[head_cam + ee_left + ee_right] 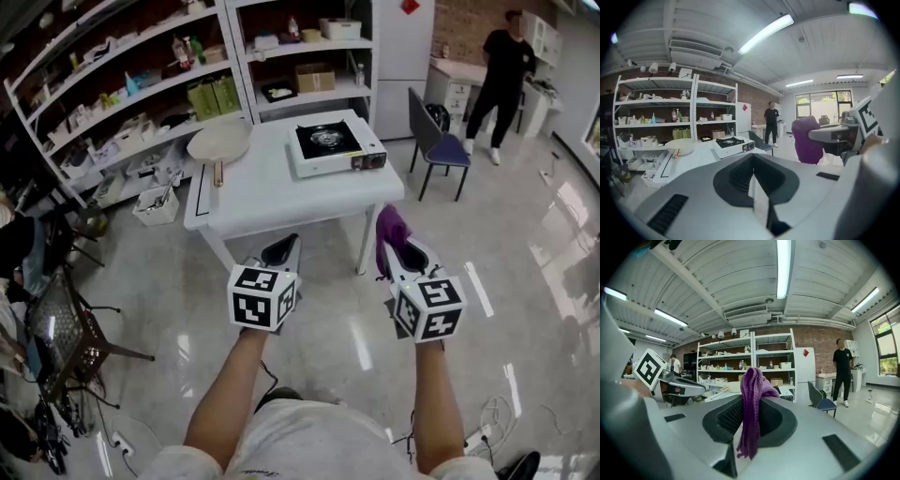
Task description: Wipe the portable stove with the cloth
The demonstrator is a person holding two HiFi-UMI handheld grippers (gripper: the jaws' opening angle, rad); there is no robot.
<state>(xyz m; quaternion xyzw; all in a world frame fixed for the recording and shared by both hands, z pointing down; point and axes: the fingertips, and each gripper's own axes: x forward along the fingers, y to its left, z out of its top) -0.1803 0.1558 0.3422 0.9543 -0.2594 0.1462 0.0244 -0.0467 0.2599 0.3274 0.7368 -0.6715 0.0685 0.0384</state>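
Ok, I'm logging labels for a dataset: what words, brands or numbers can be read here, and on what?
No text is readable.
Stove front panel: print too small.
Red sign on fridge: blurred.
Shelf boxes: too small.
Marker cubes: square patterns only, no words.
Cloth: no print.

I see a white table (267,199) in the upper middle of the frame, a round pale board (218,142) with a short handle lying on its left end. Behind it, stocked white shelves (141,89) fill the upper left. A blue-seated chair (442,147) stands right of the table, and a person in black (502,75) stands at the upper right. A white basket (155,205) sits on the floor left of the table.
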